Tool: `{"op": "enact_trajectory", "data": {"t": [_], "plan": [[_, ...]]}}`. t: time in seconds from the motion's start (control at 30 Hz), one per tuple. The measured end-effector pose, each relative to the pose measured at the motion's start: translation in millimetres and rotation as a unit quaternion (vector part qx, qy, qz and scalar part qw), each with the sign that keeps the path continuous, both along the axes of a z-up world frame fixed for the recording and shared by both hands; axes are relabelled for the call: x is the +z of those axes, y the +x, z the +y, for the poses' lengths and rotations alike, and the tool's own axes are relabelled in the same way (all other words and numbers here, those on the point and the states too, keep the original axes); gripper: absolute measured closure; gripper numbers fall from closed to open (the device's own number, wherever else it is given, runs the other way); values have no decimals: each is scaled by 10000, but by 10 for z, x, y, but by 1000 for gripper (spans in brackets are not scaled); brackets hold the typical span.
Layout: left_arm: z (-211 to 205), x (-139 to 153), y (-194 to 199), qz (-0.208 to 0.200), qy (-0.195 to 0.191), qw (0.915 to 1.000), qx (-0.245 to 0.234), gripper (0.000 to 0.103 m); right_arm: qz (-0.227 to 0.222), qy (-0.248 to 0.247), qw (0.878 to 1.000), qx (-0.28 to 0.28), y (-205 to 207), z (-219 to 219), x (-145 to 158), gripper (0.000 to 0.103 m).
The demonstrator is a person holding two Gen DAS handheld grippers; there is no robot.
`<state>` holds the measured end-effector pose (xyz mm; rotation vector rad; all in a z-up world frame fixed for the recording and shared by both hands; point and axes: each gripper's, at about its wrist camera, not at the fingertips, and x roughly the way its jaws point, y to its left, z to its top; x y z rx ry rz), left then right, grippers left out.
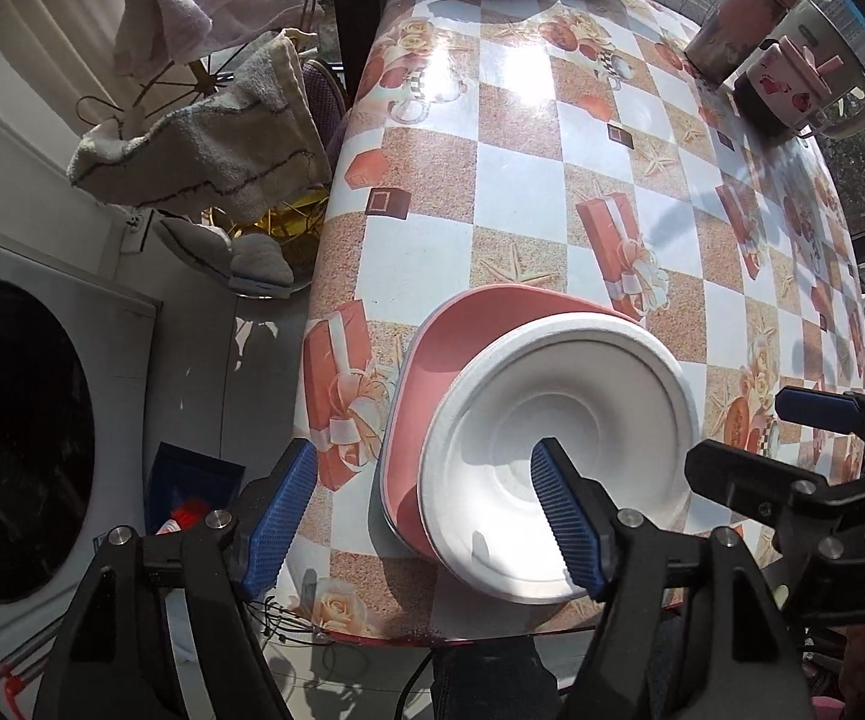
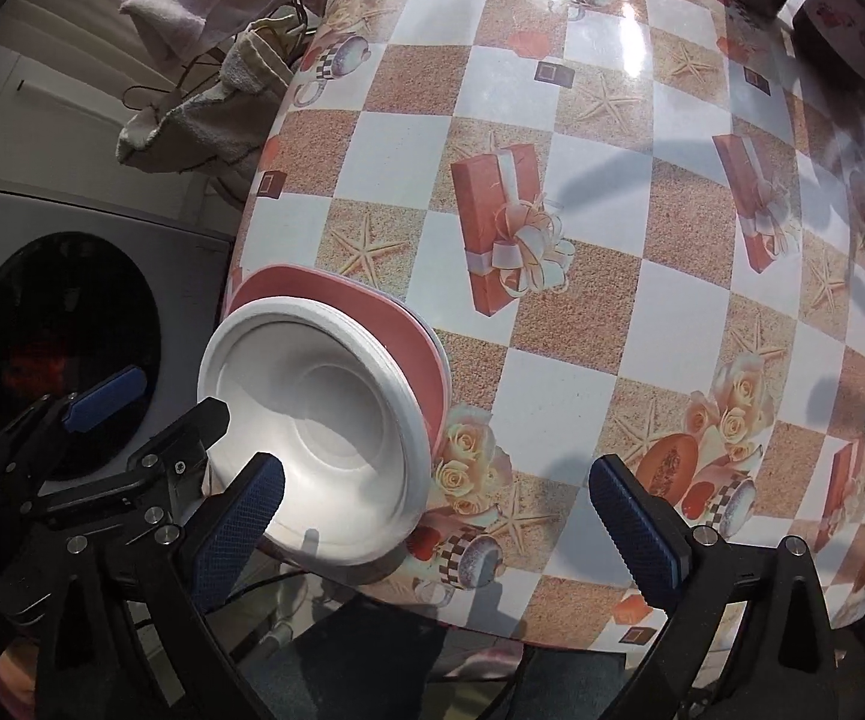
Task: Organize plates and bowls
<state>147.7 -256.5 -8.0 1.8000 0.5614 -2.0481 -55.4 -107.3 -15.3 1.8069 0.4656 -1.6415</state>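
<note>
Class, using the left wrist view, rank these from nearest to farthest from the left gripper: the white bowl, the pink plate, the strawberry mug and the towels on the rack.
1. White bowl: right at the left gripper, near table edge.
2. Pink plate: under the bowl, just beyond.
3. Towels: off the table, far left.
4. Strawberry mug: far right corner.
Towels and mug are too close to call.

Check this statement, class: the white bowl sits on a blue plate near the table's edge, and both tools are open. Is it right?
One detail is wrong: the plate under the white bowl is pink, not blue, as the left wrist view shows. The rest holds: it sits near the table edge, and the left tool and right tool are open.
</note>
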Motion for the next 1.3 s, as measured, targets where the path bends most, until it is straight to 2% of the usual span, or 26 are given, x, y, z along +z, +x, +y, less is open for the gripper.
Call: {"op": "enact_trajectory", "data": {"t": [0.17, 0.3, 0.47, 0.53, 0.77, 1.03, 1.3], "plan": [[180, 389, -46, 338, -425, 9966, -627, 23, 541, -168, 9972, 491, 36, 45, 419, 1], [334, 644, -113, 331, -834, 9908, -1010, 23, 698, -266, 9962, 450, 60, 87, 698, 1], [436, 786, -157, 204, -604, 9905, -1218, 22, 936, -417, 9942, 323, 72, 98, 908, 1], [503, 825, -155, 198, -663, 9892, -1294, 22, 1023, -374, 9936, 288, 78, 122, 921, 1], [598, 888, -209, 247, -815, 9864, -1403, 22, 914, -328, 9950, 238, 52, 177, 861, 1], [642, 910, -219, 256, -847, 9852, -1466, 22, 892, -315, 9948, 376, 83, 132, 841, 1], [623, 852, -204, 148, -703, 9872, -1421, 22, 780, -321, 9954, 463, 118, 87, 789, 1]]}}
